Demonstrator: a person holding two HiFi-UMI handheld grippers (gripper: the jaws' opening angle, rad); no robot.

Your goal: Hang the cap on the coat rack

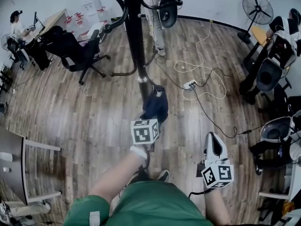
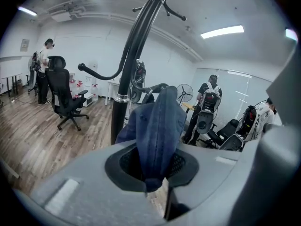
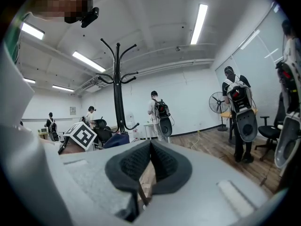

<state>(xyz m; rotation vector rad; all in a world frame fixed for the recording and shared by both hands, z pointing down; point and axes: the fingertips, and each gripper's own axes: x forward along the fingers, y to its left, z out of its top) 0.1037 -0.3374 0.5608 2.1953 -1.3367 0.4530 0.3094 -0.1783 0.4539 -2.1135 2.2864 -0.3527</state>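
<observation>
Blue cloth cap (image 2: 157, 126) is hanging pinched in the left tongs (image 2: 155, 177), just beside the coat rack (image 2: 128, 72) pole, below its upper hooks (image 2: 175, 12); the right tongs (image 3: 149, 167) are resting closed, empty. Advisable: lifting the crown over a hook tip before loosening.
</observation>
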